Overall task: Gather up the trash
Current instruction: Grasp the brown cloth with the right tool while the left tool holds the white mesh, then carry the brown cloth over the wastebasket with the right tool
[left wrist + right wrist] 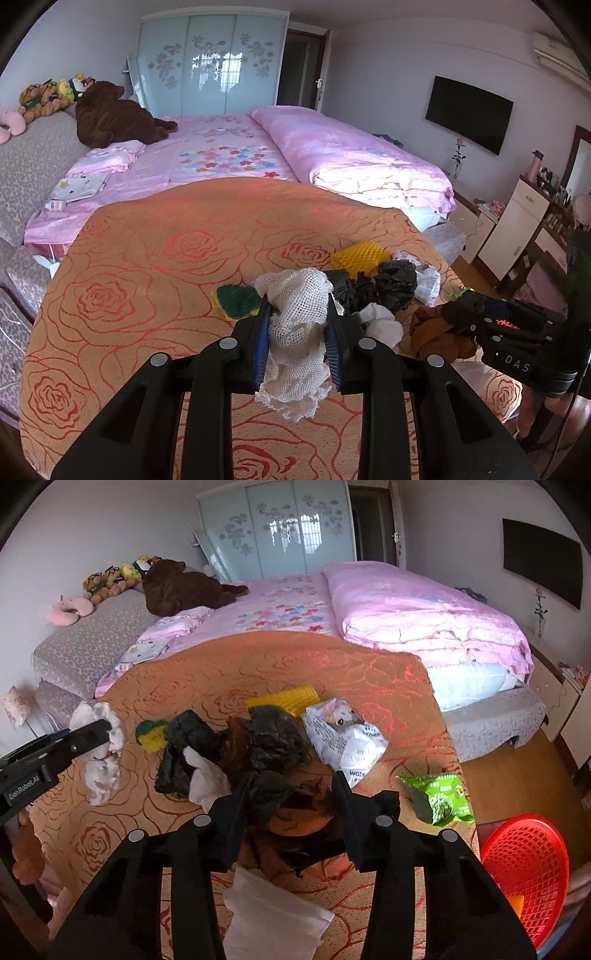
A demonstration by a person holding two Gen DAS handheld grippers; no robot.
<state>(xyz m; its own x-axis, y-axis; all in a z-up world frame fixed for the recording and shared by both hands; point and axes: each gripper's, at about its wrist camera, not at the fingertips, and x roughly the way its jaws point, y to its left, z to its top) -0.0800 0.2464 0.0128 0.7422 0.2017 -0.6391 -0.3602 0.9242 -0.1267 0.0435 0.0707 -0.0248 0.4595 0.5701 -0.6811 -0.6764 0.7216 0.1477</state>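
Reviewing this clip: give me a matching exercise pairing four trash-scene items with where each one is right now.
Things:
1. white mesh net
2. green snack wrapper
3. red plastic basket
4. yellow-green scrub sponge

Places:
A. off the table's right edge
B. pinched in left tongs
C. on the cloth near its right edge
D. on the cloth left of the black bags

Pairs: 1-B, 2-C, 3-A, 4-D

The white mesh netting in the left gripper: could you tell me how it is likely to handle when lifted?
The white mesh netting droops below the left gripper, so it is probably floppy. Its open weave suggests lightness, and it may snag nearby trash.
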